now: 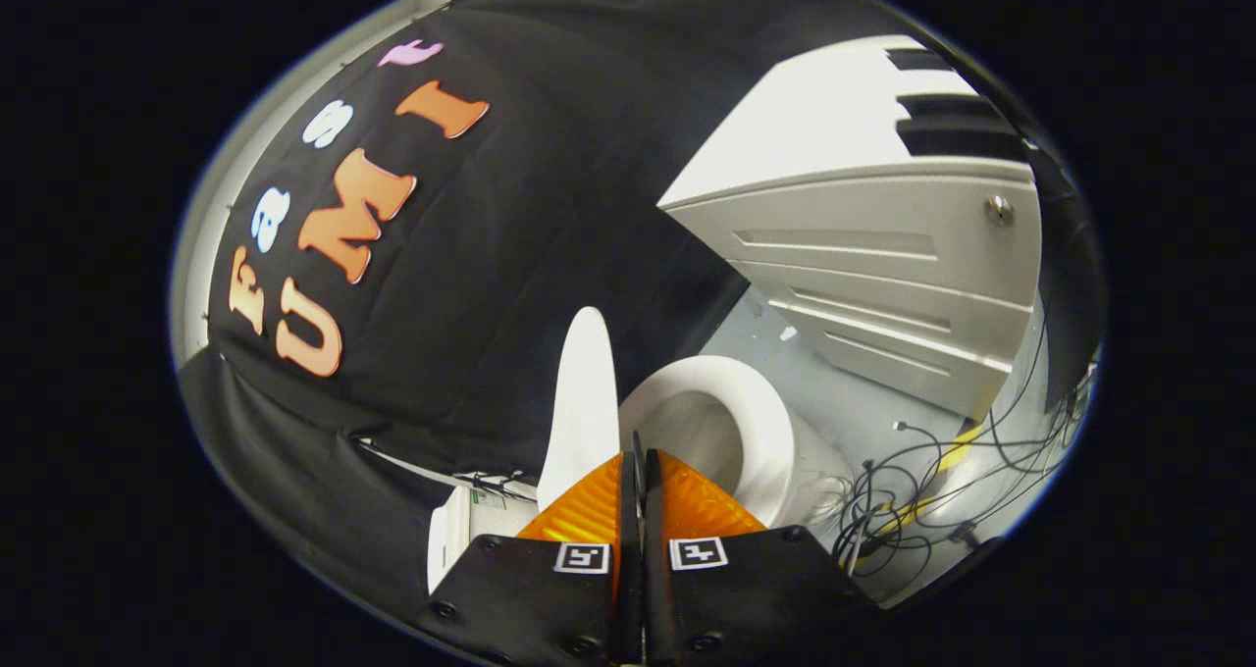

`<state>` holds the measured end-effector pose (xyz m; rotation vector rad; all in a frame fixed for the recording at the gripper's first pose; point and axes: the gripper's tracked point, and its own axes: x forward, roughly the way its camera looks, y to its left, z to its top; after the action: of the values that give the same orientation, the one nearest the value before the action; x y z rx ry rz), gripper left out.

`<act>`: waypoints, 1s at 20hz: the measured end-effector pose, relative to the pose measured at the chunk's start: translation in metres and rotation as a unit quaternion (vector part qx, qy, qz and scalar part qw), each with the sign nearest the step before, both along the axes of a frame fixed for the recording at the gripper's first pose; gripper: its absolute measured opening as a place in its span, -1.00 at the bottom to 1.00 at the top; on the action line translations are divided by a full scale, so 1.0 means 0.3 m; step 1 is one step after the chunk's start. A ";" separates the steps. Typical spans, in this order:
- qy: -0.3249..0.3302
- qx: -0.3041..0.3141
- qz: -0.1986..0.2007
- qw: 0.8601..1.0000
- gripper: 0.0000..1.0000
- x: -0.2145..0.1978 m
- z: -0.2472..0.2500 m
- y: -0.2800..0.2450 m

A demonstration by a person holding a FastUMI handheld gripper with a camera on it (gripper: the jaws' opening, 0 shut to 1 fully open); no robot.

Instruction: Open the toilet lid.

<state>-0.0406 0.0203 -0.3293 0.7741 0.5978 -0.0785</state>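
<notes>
lid (581,402) raised beside bowl (731,422) — cabinet (883,275) beyond

The gripper (640,456) hides the near rim of the toilet bowl (756,422) and the foot of the raised lid (581,402); its fingers (589,510) stand pressed together with nothing visible between them. The tank (461,530) (partly behind the fingers) shows one corner. The cables (913,490) tangle, possibly into plugs too small to tell.

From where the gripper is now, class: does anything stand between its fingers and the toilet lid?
Nothing visible does. The gripper has its fingers closed together, and the raised toilet lid stands just ahead of them, beside the open bowl.
</notes>
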 end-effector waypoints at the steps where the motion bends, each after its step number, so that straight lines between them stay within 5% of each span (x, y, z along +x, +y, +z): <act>1: -0.003 -0.010 0.008 1.000 -0.83 0.002 0.027 0.017; 6: -0.018 0.004 0.011 1.000 -0.82 0.032 0.164 0.106; 20: -0.054 -0.132 0.089 0.986 -0.85 0.083 0.434 0.403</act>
<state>-0.0156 0.1412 -0.1990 0.4627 0.5376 0.0485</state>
